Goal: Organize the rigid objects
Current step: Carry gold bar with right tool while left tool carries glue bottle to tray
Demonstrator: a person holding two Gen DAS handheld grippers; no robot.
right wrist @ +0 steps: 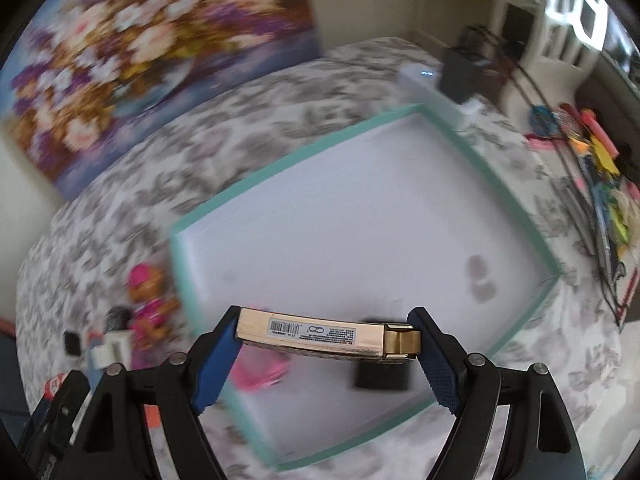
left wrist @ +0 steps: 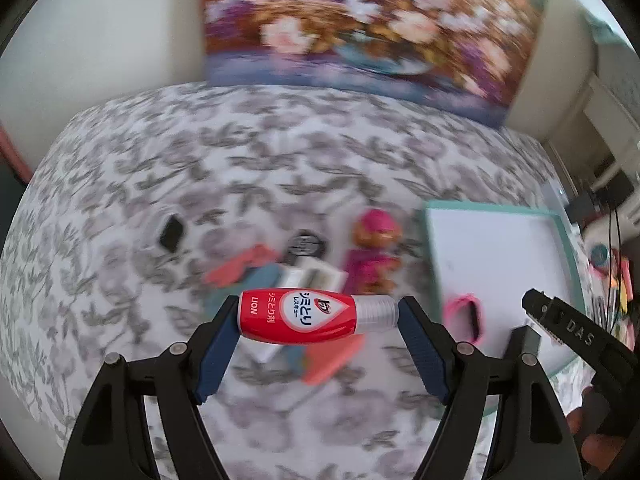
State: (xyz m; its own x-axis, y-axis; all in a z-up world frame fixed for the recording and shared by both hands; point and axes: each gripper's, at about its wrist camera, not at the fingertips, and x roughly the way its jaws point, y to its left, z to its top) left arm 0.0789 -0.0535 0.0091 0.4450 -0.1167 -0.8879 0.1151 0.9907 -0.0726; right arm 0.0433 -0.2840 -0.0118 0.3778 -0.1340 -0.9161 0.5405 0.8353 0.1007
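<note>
In the left wrist view, the left tongs (left wrist: 318,316) are clamped end to end on a small red bottle (left wrist: 298,315) with a white label and a clear cap, held sideways above the bed (left wrist: 120,200), which has a grey leaf-patterned cover. Beneath and beyond the bottle lies a blurred cluster of things: a white box (left wrist: 310,278), orange and teal flat pieces (left wrist: 240,266), a round black item (left wrist: 306,244) and a pink toy figure (left wrist: 374,254). A small black object (left wrist: 171,234) lies apart to the left. To the right sits a white tray with a teal rim (left wrist: 500,210), and a pink band (left wrist: 466,316) lies in its near corner. The right tongs' black body enters at the lower right edge, over the tray. A large flower painting (left wrist: 372,28) leans against the wall behind the bed.

In the right wrist view, the right tongs (right wrist: 328,334) are clamped on a flat gold box (right wrist: 312,336) with a barcode on its side, held lengthwise between the blue pads (right wrist: 216,364) above the near part of the tray (right wrist: 304,150). Below it, inside the tray, lie the pink band (right wrist: 260,372) and a black block (right wrist: 382,374). The toy figure (right wrist: 148,308) stands just outside the tray's left rim, with the white box (right wrist: 112,346) beside it. Bright stationery (right wrist: 592,148) is scattered far right.
</note>
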